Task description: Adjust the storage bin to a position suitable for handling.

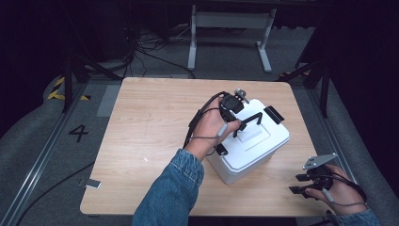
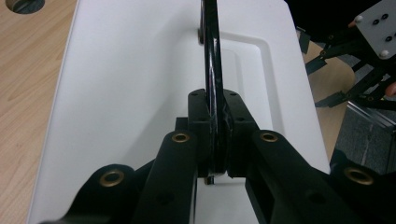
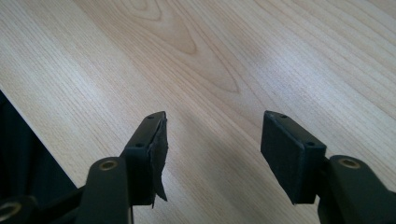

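A white box (image 1: 263, 150) with a lid stands on the right half of the wooden table (image 1: 150, 127). A black handle (image 1: 249, 120) rises upright from the lid's middle. My left gripper (image 1: 237, 123) is shut on that handle; in the left gripper view the thin black handle (image 2: 211, 70) runs up between the two pads (image 2: 198, 116). My right gripper (image 1: 297, 183) hovers low near the table's front right corner, open, with bare wood between its pads (image 3: 289, 154).
Black latches sit on the box's far right (image 1: 274, 114) and near left (image 1: 221, 149) edges. A white-legged table frame (image 1: 226, 28) and cables lie on the floor beyond. Metal rails run along both sides of the table.
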Tool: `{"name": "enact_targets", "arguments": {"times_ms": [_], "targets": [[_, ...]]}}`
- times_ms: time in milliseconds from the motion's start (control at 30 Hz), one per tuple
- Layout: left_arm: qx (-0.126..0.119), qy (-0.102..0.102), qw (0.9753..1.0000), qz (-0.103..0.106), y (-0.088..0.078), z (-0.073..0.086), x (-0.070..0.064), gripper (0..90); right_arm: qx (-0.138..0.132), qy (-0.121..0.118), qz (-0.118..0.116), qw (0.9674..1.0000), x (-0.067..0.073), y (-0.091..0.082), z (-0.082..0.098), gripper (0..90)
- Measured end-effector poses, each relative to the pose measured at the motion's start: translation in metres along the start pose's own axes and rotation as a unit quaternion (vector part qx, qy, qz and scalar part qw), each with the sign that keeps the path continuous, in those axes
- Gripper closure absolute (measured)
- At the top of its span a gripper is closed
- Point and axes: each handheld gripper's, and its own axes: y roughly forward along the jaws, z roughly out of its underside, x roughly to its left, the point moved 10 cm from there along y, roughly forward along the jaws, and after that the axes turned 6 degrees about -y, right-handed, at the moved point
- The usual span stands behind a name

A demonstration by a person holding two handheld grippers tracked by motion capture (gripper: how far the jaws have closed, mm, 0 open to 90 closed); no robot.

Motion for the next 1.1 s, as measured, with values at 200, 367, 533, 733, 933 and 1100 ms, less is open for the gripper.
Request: {"name": "enact_targets", "arguments": {"times_ms": [200,367,533,733,933,1100], "targets": [[-0.015,0.003,0.9999,0.005,-0.011,-0.007,-0.007,84.5,0.000,0.001,0.002,1.0000,-0.001,0.000,0.000,42.1],[-0.023,0.005,0.9997,0.007,-0.021,-0.010,-0.010,84.6,0.000,0.002,0.001,1.0000,-0.001,0.000,0.001,42.0],[-0.030,0.004,0.9995,0.010,-0.029,-0.012,-0.013,84.6,0.000,0.002,0.001,1.0000,-0.001,0.000,0.001,42.0],[-0.040,0.002,0.9991,0.013,-0.043,-0.012,-0.014,84.6,0.001,0.002,0.001,1.0000,-0.001,0.001,0.001,42.0],[-0.048,-0.002,0.9988,0.009,-0.060,-0.008,-0.011,84.6,0.002,0.001,0.002,1.0000,-0.001,0.002,0.001,41.9],[-0.053,-0.004,0.9985,0.007,-0.070,-0.005,-0.006,84.6,0.003,0.002,0.000,1.0000,-0.001,0.003,0.001,41.8]]}}
